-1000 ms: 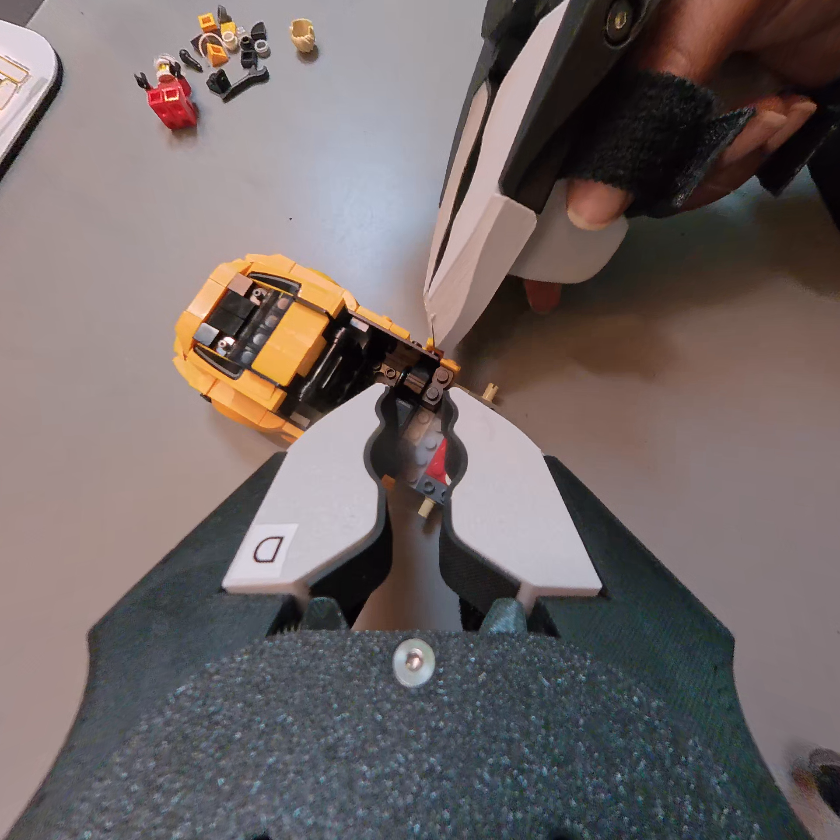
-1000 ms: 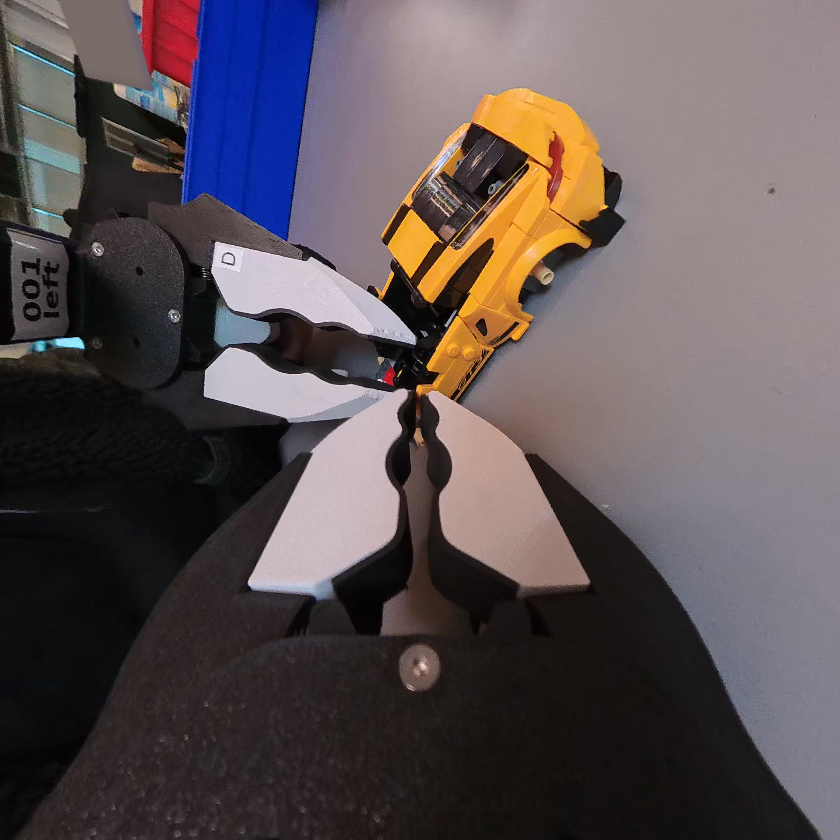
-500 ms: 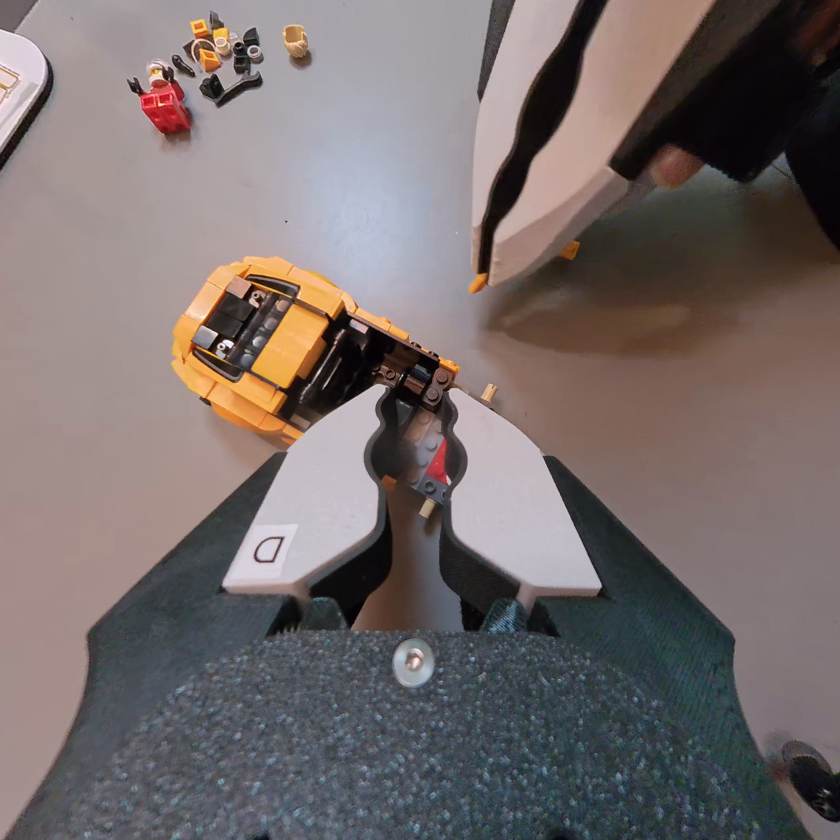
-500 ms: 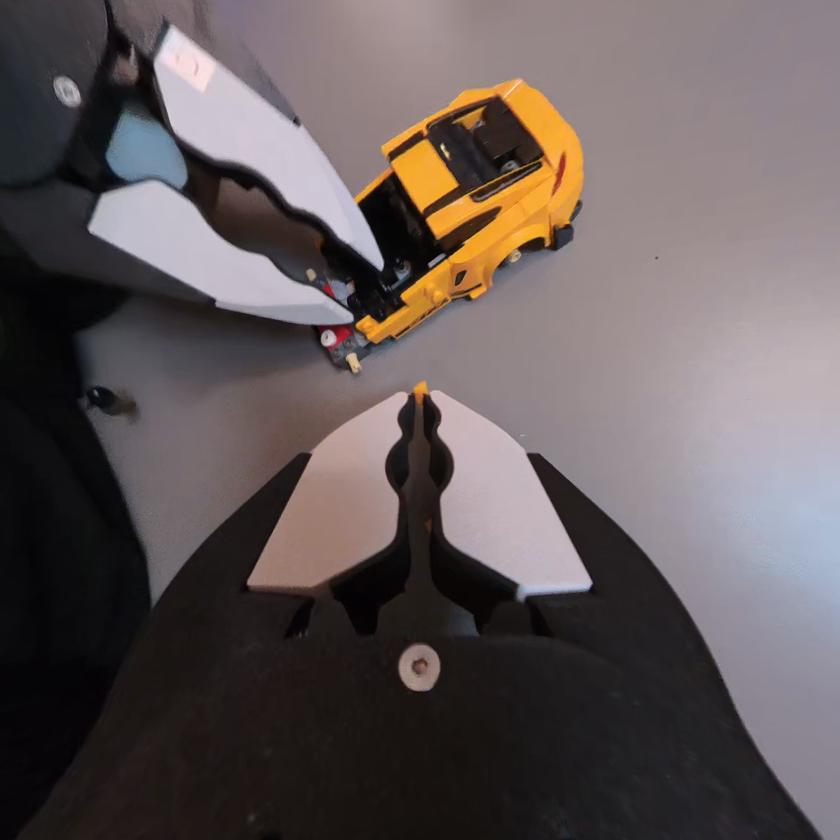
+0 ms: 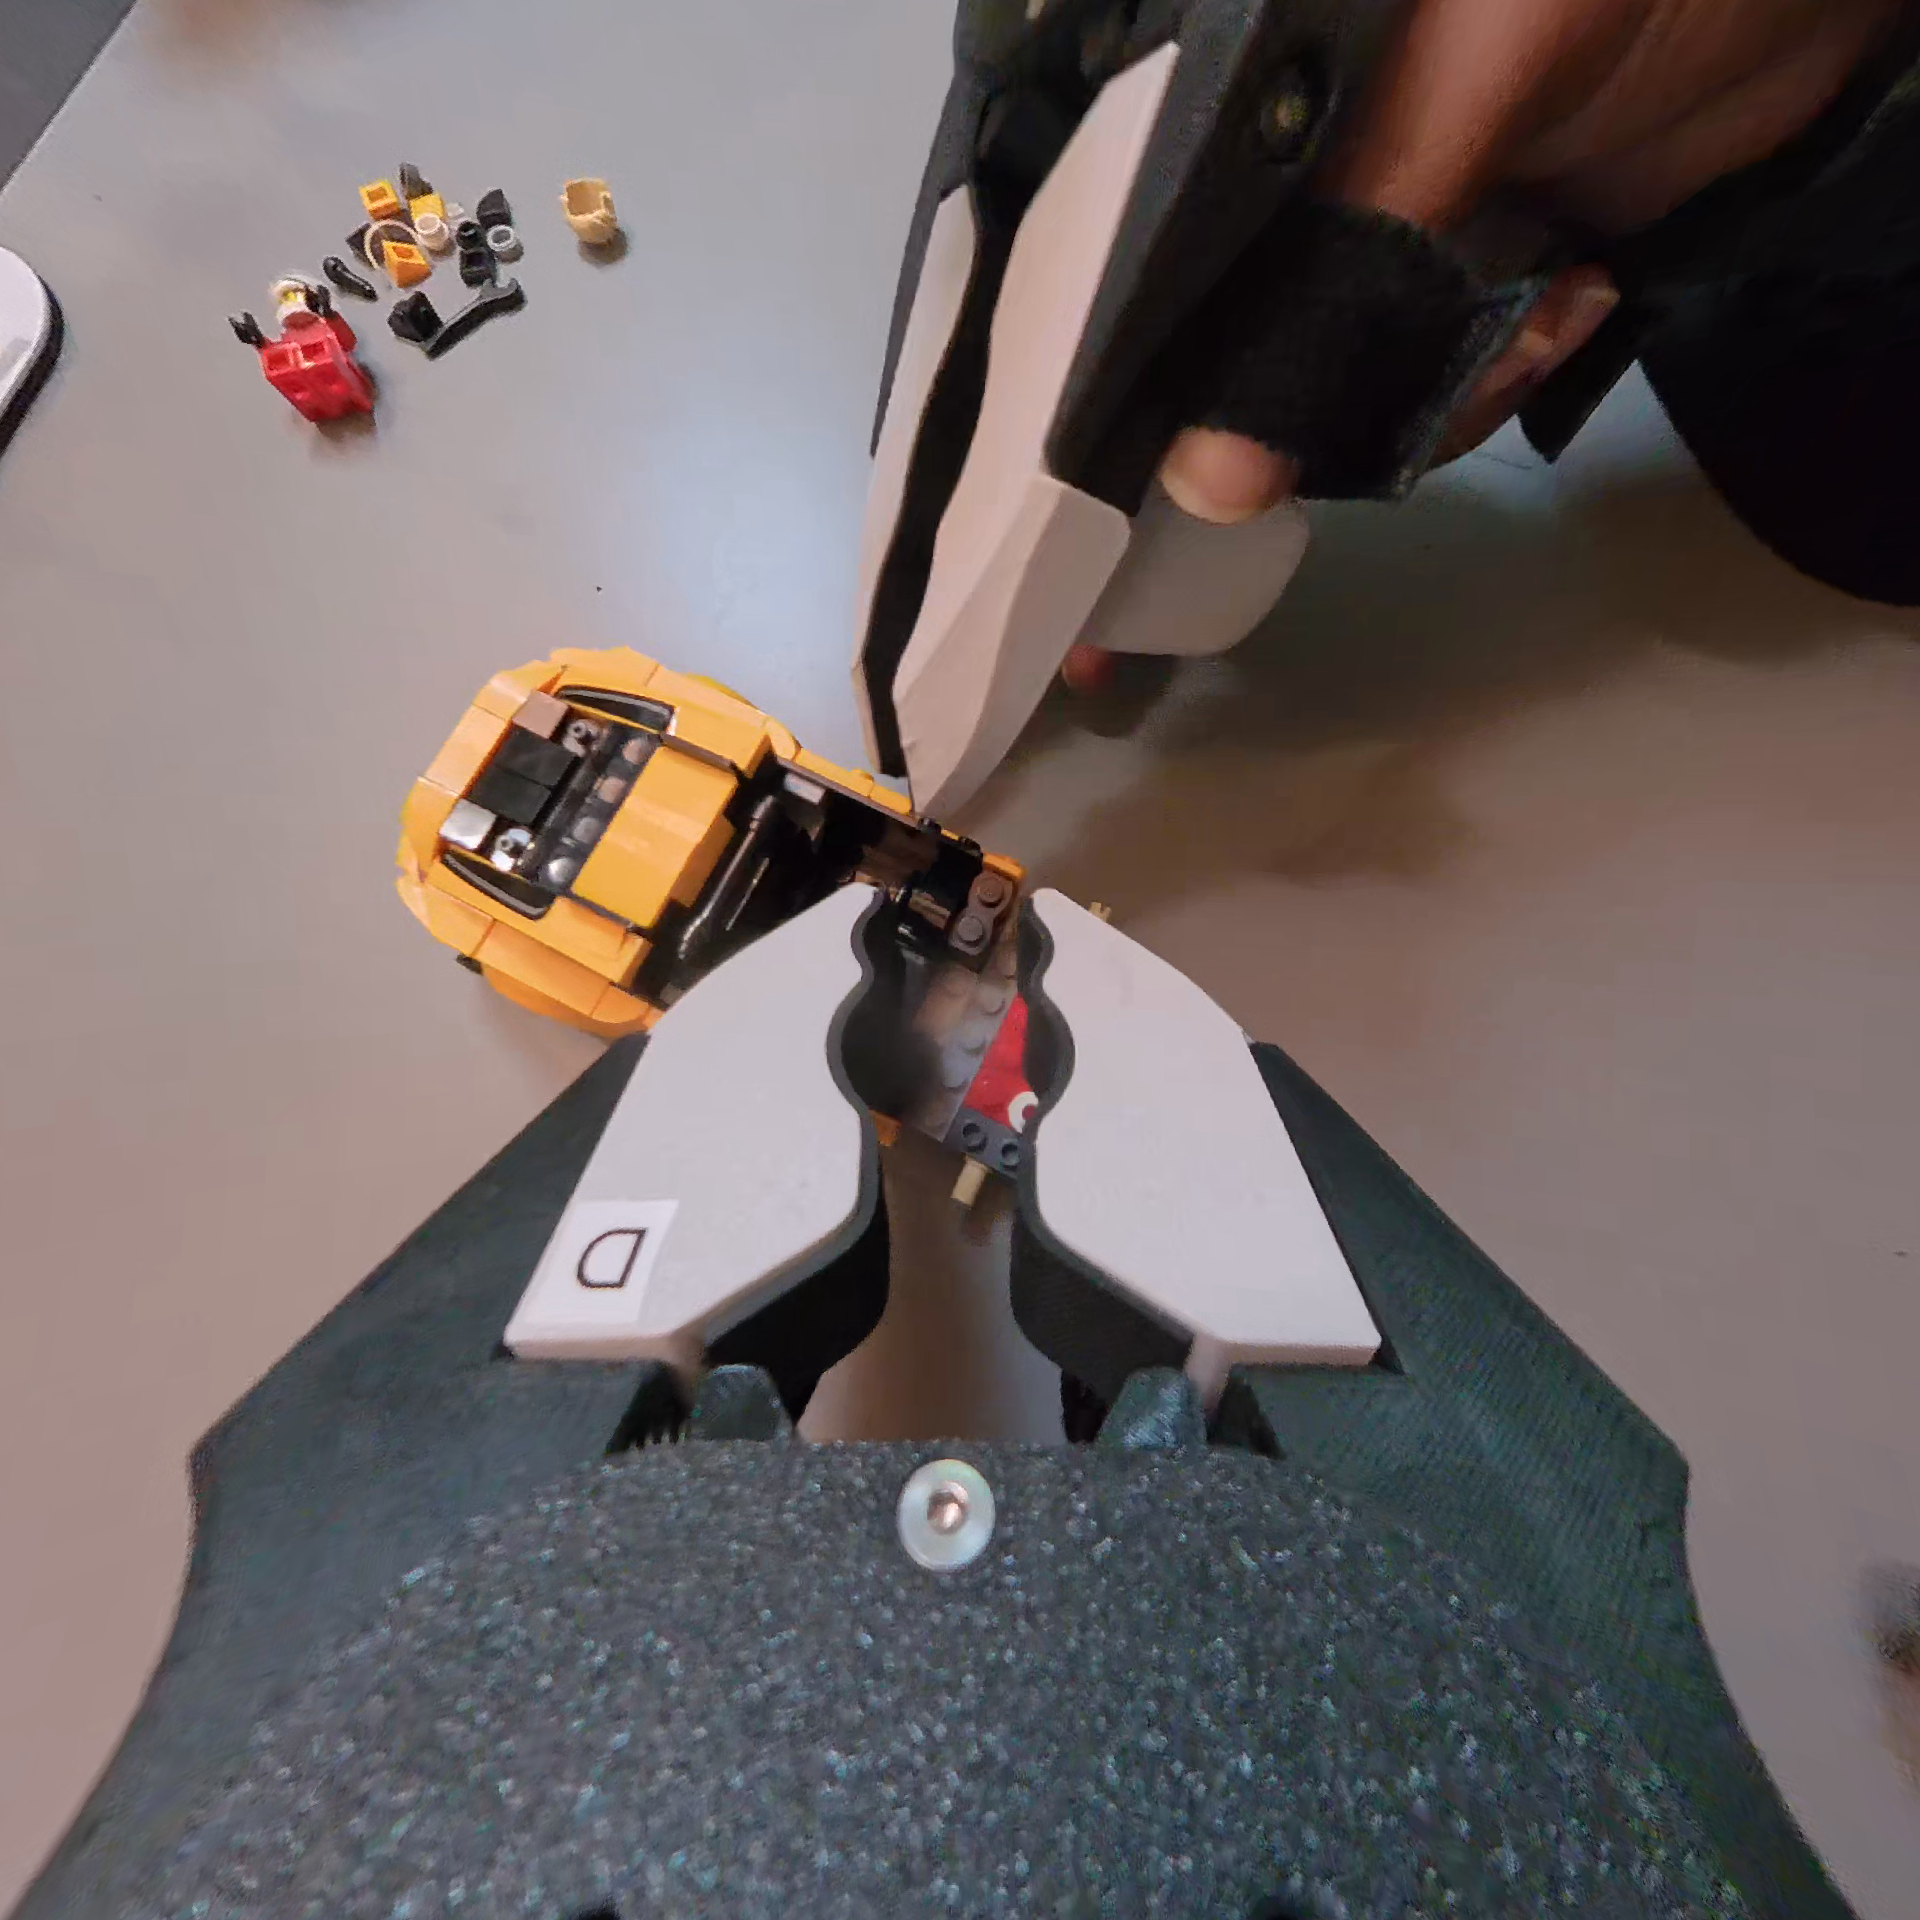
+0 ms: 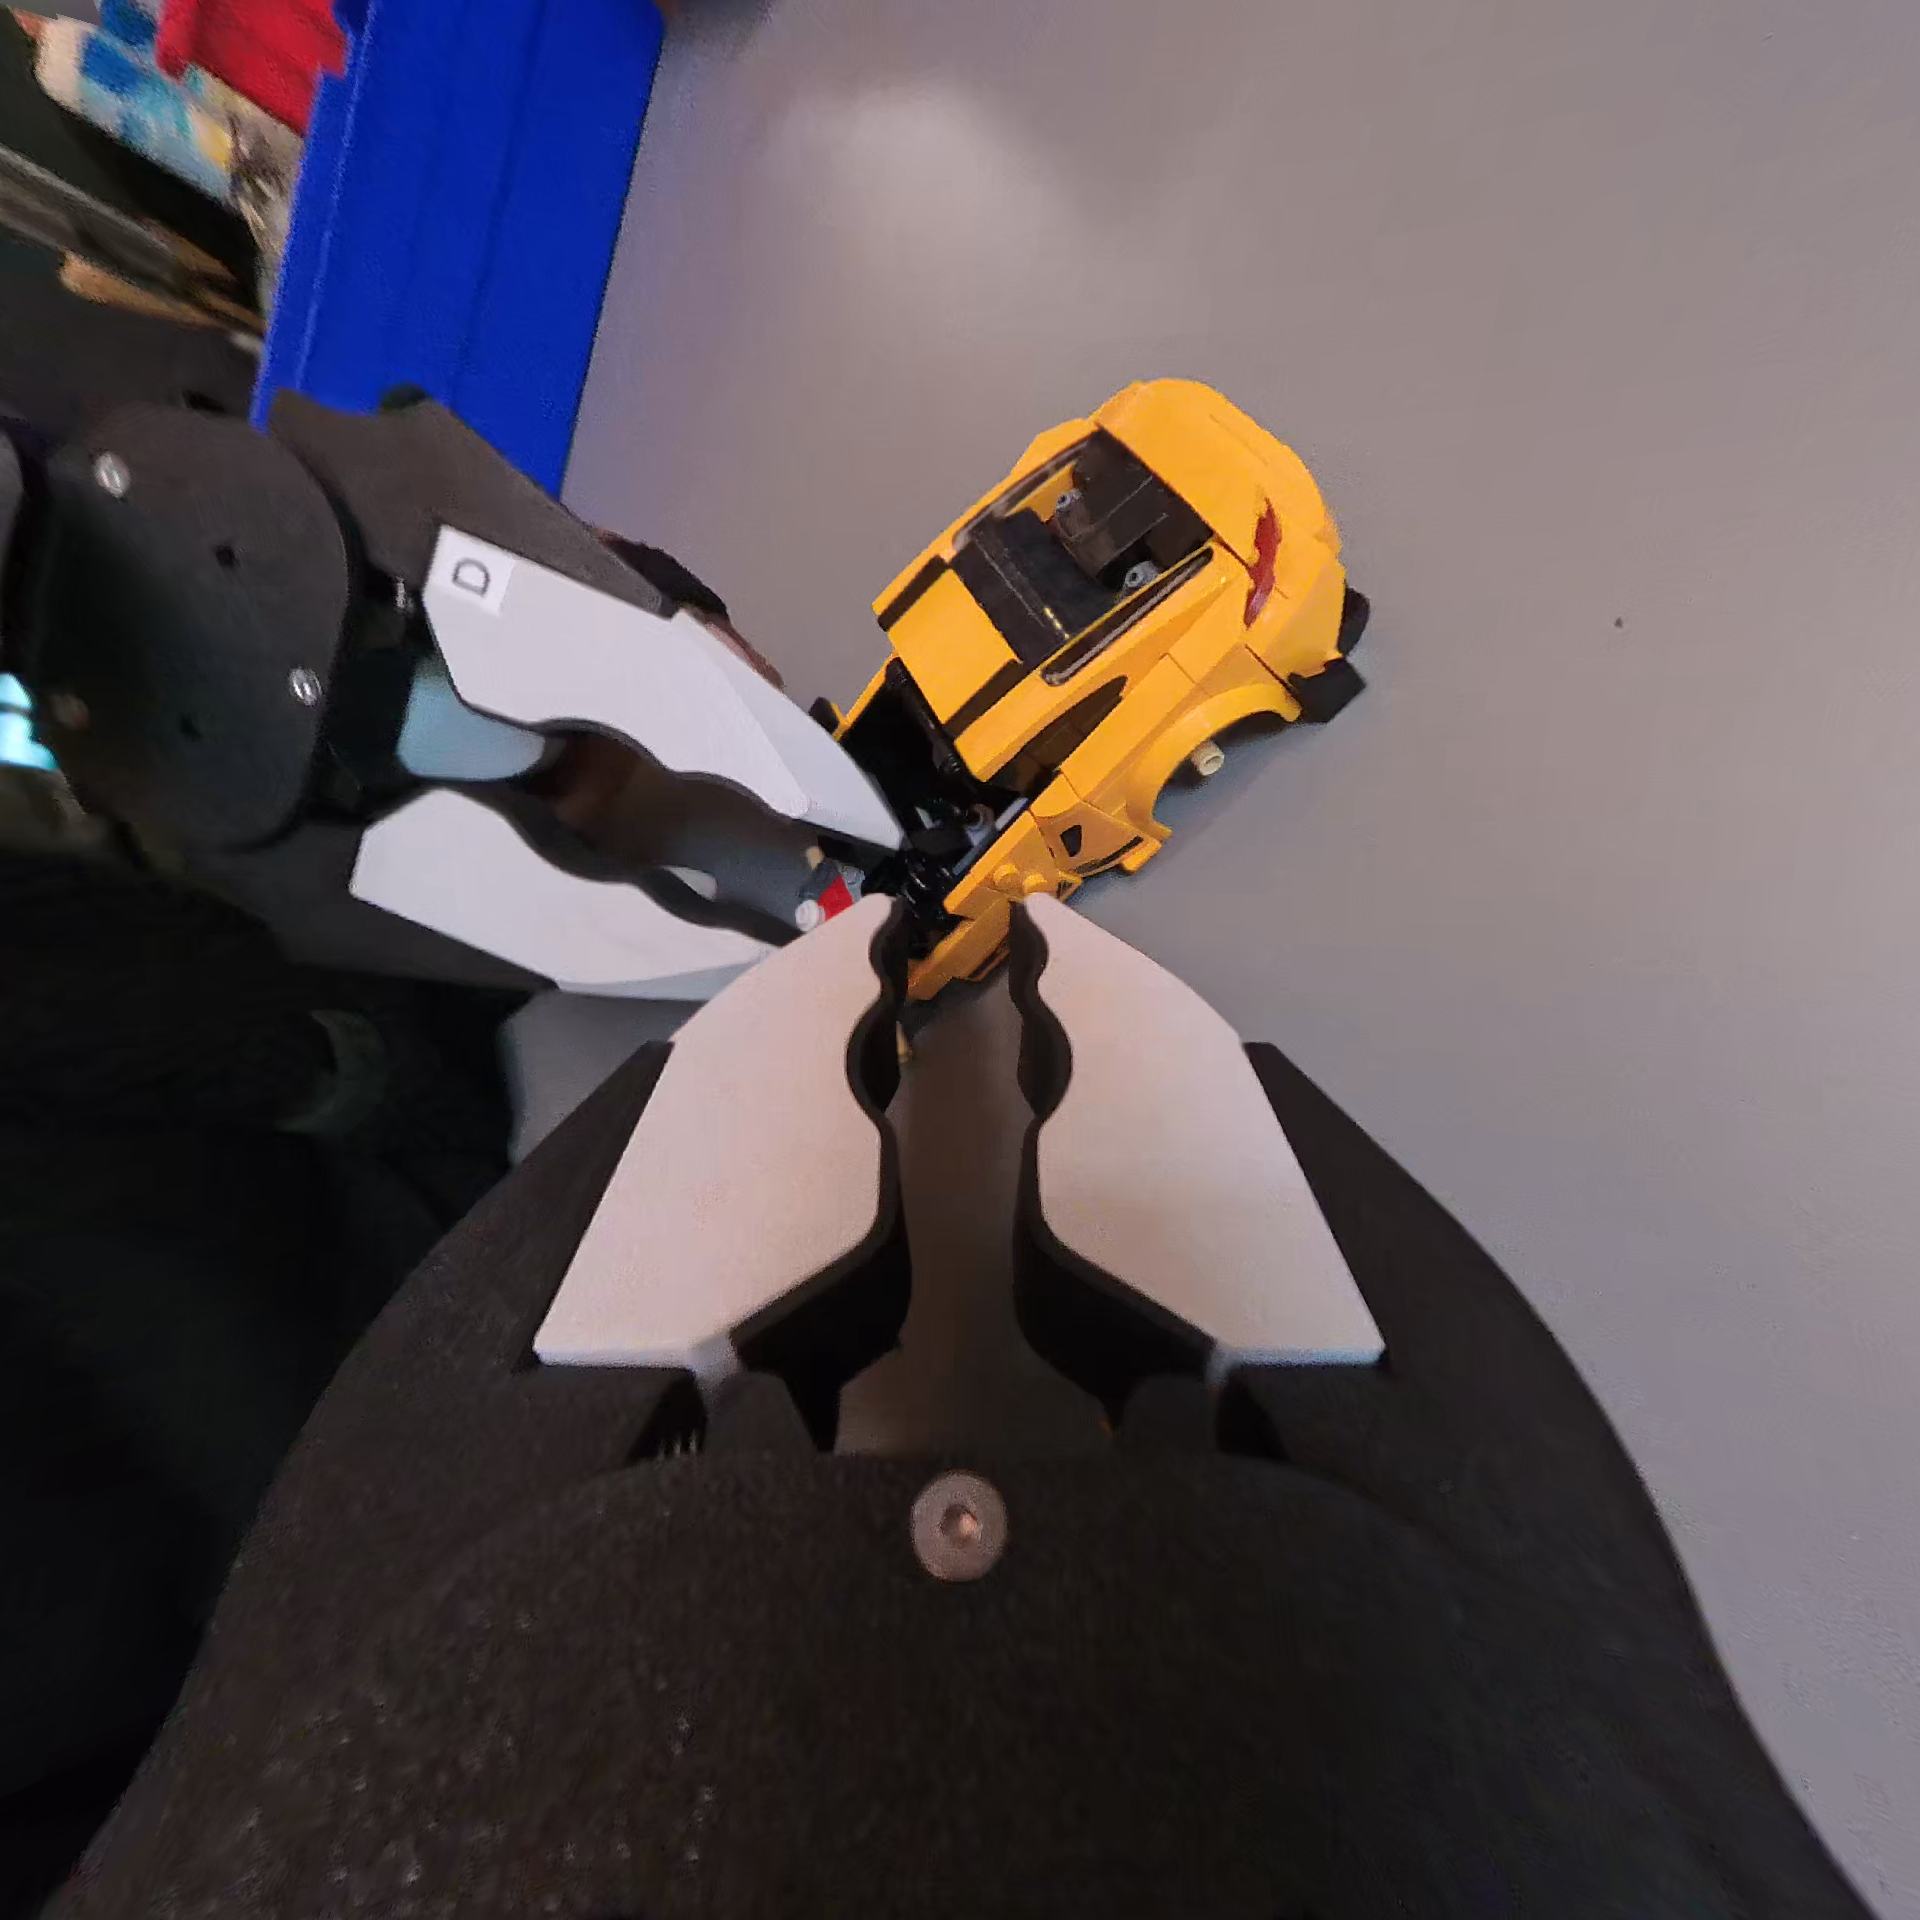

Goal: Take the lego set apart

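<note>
A yellow lego car (image 5: 623,821) lies on the grey table, with its roof and front panels off. My left gripper (image 5: 951,920) is shut on the car's bare grey and red front chassis (image 5: 987,1060) and pins it down. My right gripper (image 6: 951,914) is open by a narrow gap. Its tips sit on either side of the car's yellow side edge (image 6: 966,935), next to the left gripper (image 6: 883,873). In the left wrist view the right gripper (image 5: 909,774) comes down from above, and its tip meets the car's black upper edge.
A pile of small loose pieces (image 5: 426,249), a red minifigure part (image 5: 312,358) and a tan piece (image 5: 590,208) lie at the far left. A white tray edge (image 5: 21,332) is further left. A blue bin (image 6: 457,229) stands beyond the table. Both grippers' tips are close together, under 4 cm apart.
The right gripper lifted away shut on a small yellow piece. It has now come back to the car with its jaws parted and without the piece. The left gripper has kept its hold.
</note>
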Demonstrator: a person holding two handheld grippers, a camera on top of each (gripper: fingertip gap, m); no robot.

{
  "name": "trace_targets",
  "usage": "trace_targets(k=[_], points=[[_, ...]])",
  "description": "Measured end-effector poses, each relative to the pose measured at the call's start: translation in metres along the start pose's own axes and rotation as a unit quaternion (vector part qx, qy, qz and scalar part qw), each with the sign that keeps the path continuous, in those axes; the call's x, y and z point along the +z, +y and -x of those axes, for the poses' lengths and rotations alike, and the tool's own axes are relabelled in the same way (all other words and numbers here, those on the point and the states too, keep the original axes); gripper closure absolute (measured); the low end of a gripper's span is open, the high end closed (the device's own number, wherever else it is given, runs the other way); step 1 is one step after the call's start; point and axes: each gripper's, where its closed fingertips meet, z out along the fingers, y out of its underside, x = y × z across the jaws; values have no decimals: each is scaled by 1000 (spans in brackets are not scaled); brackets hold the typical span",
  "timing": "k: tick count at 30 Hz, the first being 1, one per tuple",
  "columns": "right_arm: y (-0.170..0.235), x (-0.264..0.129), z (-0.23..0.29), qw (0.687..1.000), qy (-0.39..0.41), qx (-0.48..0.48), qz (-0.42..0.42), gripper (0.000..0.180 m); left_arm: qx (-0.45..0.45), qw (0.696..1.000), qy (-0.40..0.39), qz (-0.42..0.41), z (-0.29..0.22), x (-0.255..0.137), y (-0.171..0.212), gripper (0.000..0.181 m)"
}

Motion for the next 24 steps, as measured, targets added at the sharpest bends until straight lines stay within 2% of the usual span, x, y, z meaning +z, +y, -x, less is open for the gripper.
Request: trace_targets(k=[11,16,24], points=[[-2,6,-2,997,-34,72,-1,173,26,999,-32,27,2,0,4,163],[-2,5,1,996,-59,72,7,180,21,999,-29,29,2,0,6,163],[0,3,-1,999,-39,35,15,180,8,999,-26,29,2,0,6,163]])
